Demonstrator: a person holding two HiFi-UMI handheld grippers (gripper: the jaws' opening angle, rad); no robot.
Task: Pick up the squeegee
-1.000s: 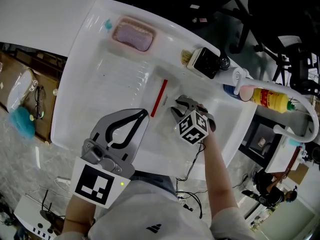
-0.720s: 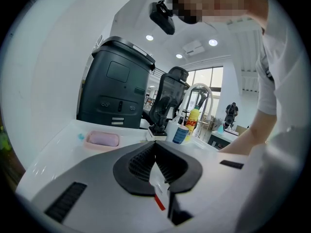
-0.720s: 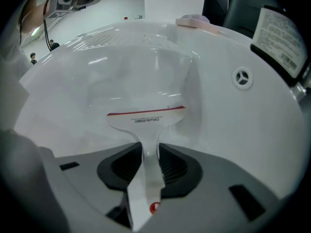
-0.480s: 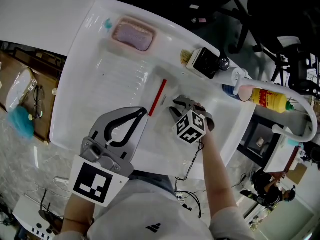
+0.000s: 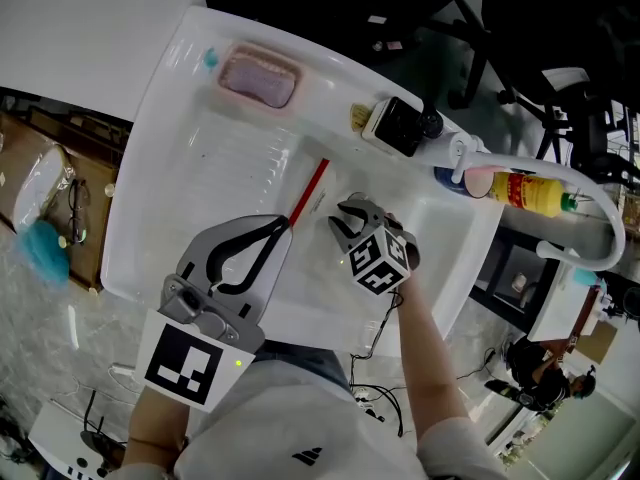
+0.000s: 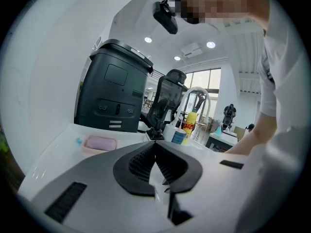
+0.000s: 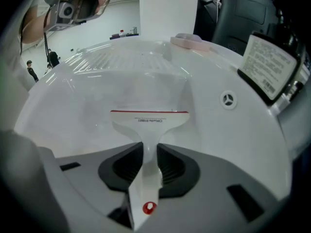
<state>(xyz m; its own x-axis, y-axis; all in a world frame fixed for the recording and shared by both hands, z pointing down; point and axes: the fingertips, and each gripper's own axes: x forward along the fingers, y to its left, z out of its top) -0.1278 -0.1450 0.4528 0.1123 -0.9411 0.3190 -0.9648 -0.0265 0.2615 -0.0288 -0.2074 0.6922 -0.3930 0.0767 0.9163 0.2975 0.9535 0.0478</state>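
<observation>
1. Starting on the left: the left gripper [image 5: 286, 225] is just idling over the near edge of the sink [image 5: 150, 218], jaws pressed together on nothing. It's sitting exactly where it was a second ago.
2. The squeegee [image 7: 148, 123] is hanging over the sink basin, blade pointing away and handle running back between the right jaws. It's showing a white T-shaped plastic body, a thin red strip along the blade, a line of small print under it, and a red dot at the handle end.
3. The right gripper [image 7: 149, 152] is closing in. A second ago its jaws were wider; now the pads are squeezing the narrow neck of the handle. Looks to me like the grab is made and the lift is getting going.
</observation>
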